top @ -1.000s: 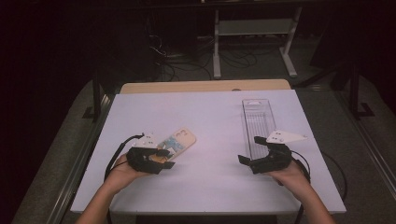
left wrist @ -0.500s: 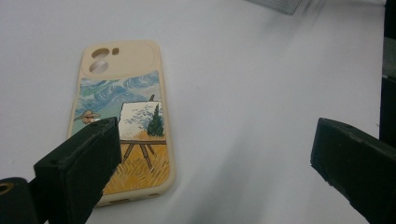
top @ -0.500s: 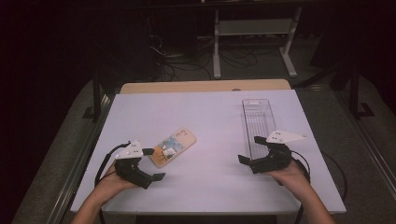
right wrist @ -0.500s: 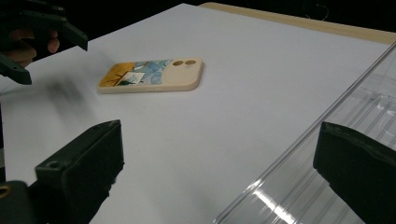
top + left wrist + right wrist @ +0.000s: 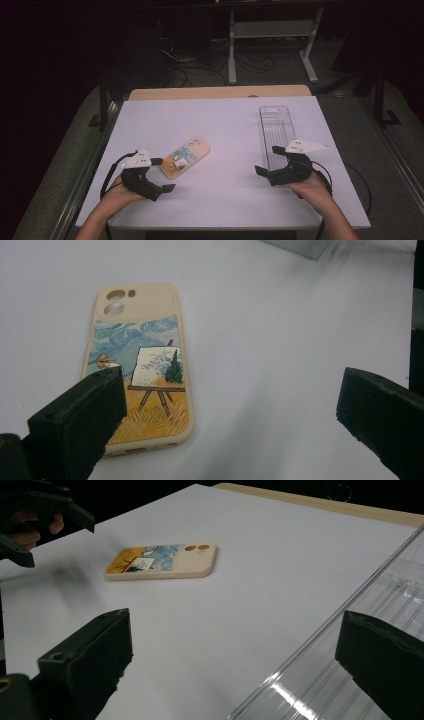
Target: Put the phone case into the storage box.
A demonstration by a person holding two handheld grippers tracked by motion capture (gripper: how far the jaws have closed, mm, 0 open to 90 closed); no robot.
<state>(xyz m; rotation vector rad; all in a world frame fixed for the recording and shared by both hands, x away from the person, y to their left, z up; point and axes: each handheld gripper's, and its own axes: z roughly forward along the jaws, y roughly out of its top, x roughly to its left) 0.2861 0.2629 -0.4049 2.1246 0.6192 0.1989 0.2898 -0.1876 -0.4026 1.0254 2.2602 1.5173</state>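
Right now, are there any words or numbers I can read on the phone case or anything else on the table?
None: no words, numbers or brand marks can be read.
Phone case: a picture without letters, a painter in a hat, an easel, blue swirls and a yellow field.
Clear plastic tray: no label that can be seen.
White table: plain, no writing.

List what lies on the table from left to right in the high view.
Left hand-held gripper → phone case → right hand-held gripper → clear plastic tray.
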